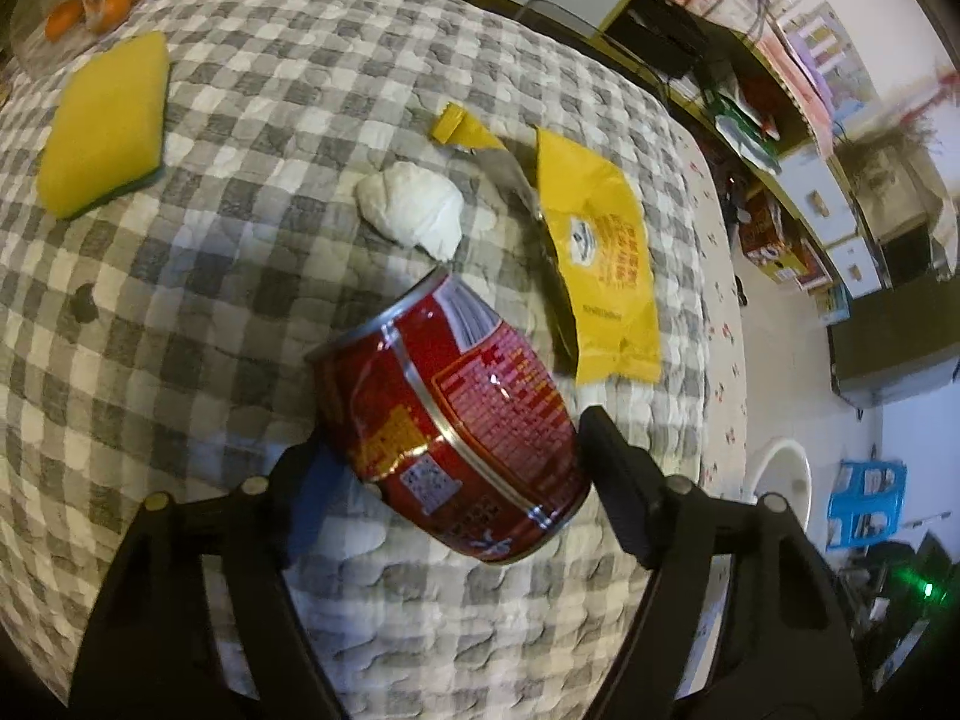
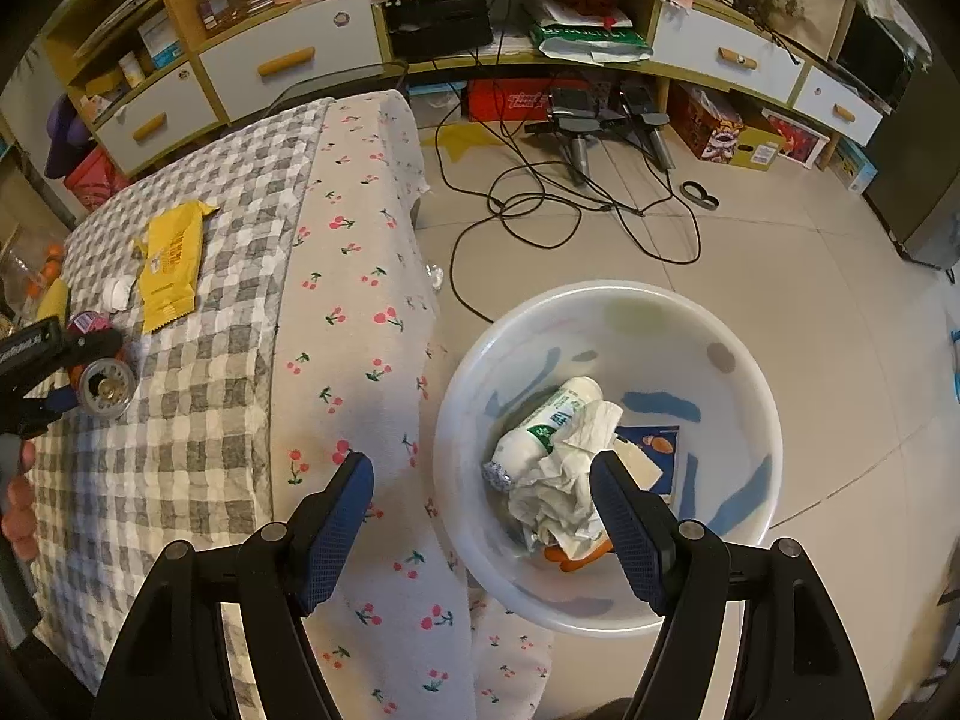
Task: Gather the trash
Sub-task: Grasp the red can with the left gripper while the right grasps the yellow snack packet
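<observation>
A dented red drink can (image 1: 468, 408) lies on its side on the grey checked tablecloth (image 1: 300, 90), and my left gripper (image 1: 445, 438) is shut on it, one finger pressing each side. The right wrist view shows the same can (image 2: 108, 387) end-on at the far left. Beyond it lie a crumpled white tissue (image 1: 414, 207) and a torn yellow wrapper (image 1: 600, 252). My right gripper (image 2: 480, 468) hangs open and empty over the table's edge, beside the white bin (image 2: 750, 360) on the floor. The bin holds a bottle, crumpled paper and other scraps.
A yellow sponge (image 1: 108, 126) and a glass bowl of oranges (image 1: 78, 0) sit at the far left of the table. Cables (image 2: 540, 204) trail over the tiled floor in front of a shelf unit (image 2: 288, 60). A hand (image 2: 18, 510) holds the left tool.
</observation>
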Tool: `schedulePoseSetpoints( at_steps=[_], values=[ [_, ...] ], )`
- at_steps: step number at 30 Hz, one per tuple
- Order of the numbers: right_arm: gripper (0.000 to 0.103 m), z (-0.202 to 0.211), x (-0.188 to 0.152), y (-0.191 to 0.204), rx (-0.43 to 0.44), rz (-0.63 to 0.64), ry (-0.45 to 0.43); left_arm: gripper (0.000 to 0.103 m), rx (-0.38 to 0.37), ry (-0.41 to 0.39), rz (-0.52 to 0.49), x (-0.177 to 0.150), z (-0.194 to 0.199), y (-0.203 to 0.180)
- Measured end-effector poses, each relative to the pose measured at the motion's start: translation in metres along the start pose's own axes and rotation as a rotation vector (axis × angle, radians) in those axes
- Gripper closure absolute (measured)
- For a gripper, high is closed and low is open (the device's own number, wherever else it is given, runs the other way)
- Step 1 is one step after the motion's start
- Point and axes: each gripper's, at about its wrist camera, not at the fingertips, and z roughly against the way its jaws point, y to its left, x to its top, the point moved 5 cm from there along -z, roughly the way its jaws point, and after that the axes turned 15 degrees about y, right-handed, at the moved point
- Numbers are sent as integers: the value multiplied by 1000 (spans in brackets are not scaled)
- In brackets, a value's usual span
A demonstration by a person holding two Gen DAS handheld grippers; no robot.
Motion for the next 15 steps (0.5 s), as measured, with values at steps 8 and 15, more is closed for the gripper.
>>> schedulePoseSetpoints(
  at_steps=[8, 15],
  values=[
    [27, -2, 14, 38, 18, 27, -21, 32, 63, -18, -99, -14, 25, 17],
    [27, -4, 31, 100, 58, 114, -56, 32, 107, -40, -113, -19, 42, 44]
  ],
)
